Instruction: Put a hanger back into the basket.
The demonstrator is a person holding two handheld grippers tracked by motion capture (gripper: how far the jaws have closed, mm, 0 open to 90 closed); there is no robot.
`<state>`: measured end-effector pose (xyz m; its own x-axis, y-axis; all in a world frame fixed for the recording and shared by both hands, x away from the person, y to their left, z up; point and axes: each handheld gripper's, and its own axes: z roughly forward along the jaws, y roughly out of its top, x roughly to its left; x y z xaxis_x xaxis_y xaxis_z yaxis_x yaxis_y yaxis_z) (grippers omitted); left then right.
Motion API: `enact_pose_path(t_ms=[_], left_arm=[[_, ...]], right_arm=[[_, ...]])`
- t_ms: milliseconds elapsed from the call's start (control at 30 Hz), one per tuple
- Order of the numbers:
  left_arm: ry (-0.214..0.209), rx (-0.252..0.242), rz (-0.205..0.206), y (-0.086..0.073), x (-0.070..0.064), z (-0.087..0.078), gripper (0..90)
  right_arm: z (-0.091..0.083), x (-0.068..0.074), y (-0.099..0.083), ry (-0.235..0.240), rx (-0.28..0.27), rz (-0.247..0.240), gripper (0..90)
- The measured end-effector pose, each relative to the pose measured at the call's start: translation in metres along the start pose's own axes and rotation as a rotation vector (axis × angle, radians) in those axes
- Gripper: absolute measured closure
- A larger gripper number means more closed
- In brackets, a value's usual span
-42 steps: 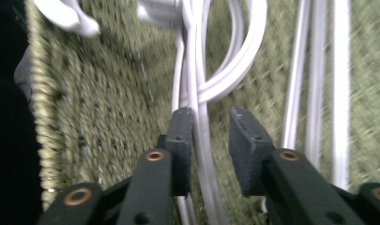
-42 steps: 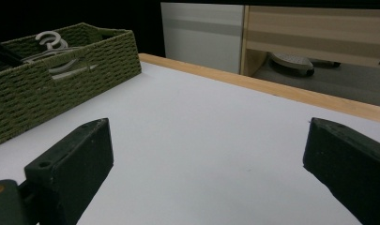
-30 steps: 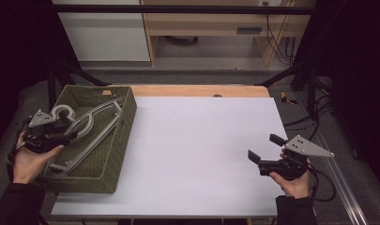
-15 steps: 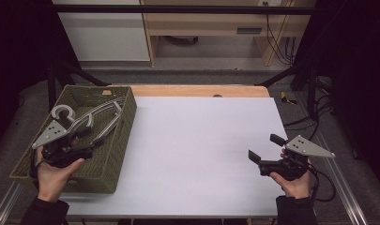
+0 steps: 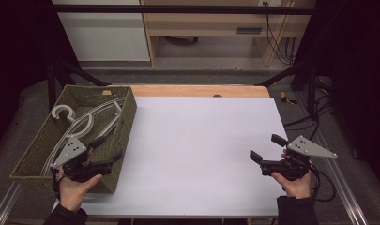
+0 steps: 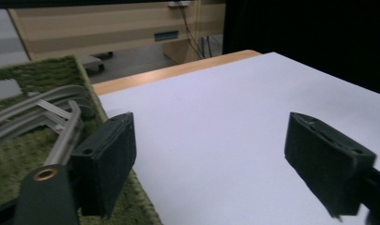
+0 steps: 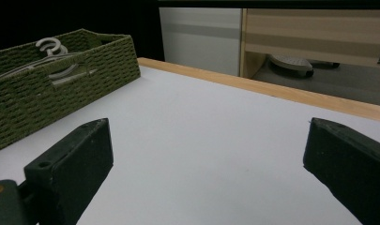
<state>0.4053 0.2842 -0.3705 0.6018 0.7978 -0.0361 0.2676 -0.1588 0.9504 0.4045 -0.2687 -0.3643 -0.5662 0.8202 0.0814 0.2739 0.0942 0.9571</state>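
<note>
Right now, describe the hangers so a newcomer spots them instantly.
Start at the white table; a green woven basket sits on its left edge. Inside lie the grey hangers, pale curved bars with a hook at the far end, the basket's sole contents.

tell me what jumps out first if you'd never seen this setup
The green woven basket at the table's left edge, with pale grey clothes hangers lying in it, draws the eye first. The left claw hangs open over the basket's near right corner. Across the bare white tabletop, the right claw is held open near the right edge, holding nothing.
</note>
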Motion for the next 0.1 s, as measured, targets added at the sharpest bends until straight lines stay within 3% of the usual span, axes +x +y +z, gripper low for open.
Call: enact_pose_path(t_ms=[100], left_arm=[[0.001, 0.008, -0.003, -0.0020, 0.0007, 0.0010, 12.4]], right_arm=[[0.0000, 0.0004, 0.0000, 0.002, 0.001, -0.001, 2.0]])
